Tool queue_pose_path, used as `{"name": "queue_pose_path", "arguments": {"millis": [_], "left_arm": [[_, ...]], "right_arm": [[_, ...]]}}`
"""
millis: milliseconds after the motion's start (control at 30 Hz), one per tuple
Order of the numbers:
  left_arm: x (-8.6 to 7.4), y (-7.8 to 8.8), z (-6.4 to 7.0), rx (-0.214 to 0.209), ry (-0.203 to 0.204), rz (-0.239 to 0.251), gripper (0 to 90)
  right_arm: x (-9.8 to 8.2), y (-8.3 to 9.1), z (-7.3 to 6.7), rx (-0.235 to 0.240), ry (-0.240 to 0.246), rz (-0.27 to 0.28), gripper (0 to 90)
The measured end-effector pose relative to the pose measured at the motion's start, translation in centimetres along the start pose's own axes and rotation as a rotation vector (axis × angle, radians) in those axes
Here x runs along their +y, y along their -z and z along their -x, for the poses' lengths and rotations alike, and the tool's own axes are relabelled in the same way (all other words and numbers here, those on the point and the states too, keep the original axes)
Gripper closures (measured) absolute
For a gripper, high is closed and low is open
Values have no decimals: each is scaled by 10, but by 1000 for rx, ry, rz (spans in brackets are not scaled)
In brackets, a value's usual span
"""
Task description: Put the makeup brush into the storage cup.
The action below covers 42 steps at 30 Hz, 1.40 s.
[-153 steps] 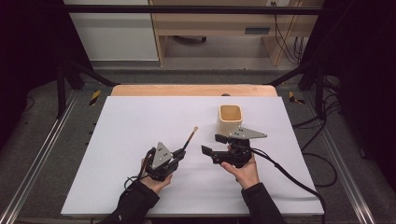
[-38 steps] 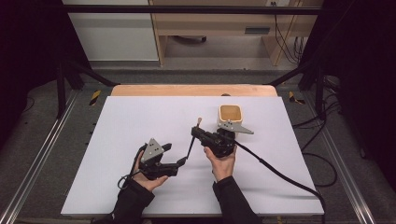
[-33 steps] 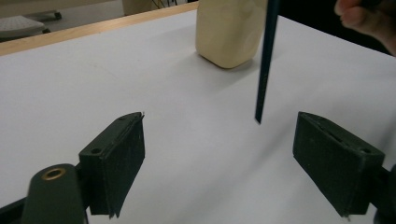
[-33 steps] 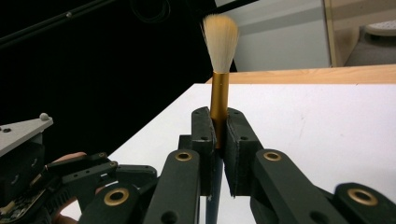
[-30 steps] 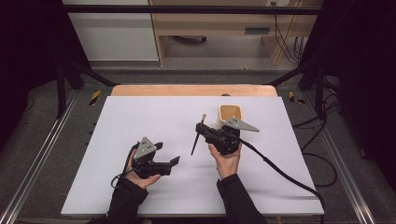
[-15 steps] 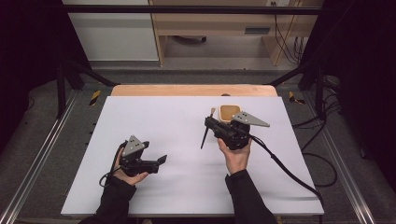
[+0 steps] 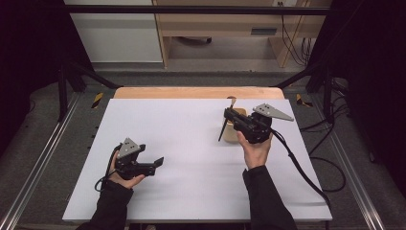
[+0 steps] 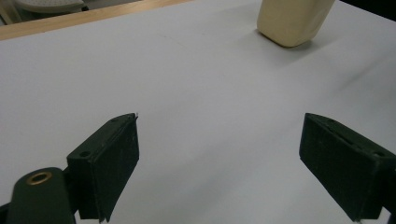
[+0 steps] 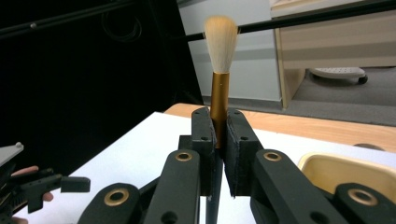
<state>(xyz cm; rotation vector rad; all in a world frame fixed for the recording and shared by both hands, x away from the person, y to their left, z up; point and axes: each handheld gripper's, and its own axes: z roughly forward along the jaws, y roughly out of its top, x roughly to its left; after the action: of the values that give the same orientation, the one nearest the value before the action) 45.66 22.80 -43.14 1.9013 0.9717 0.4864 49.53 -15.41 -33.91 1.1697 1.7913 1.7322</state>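
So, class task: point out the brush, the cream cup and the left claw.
brush [image 9: 220,37]: right gripper view, on its pale bristles.
cream cup [image 8: 293,21]: left gripper view, on its side wall.
left claw [image 7: 157,162]: high view, between its open tips.

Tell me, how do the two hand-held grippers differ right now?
The right gripper has its jaws shut on a brush, bristles up; the left gripper has its jaws wide apart with nothing between them. In the high view the right gripper is raised beside the beige cup, while the left gripper sits low over the white table, far from the cup. Both are black two-jaw tools, each held in a hand.
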Motion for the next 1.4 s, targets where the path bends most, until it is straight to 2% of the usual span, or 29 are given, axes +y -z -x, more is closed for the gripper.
{"name": "queue_pose_path", "arguments": {"millis": [533, 900, 1067, 1400], "left_arm": [[0, 0, -1, 3, -12, -5, 115], [0, 1, -1, -3, -18, -6, 115], [1, 1, -2, -1, -18, -6, 115], [5, 6, -3, 3, -25, 5, 115]], "right_arm": [[18, -4, 16, -59, 27, -11, 838], [29, -8, 23, -96, 45, 6, 838], [33, -8, 28, -108, 34, 11, 838], [39, -10, 36, -141, 42, 17, 838]]}}
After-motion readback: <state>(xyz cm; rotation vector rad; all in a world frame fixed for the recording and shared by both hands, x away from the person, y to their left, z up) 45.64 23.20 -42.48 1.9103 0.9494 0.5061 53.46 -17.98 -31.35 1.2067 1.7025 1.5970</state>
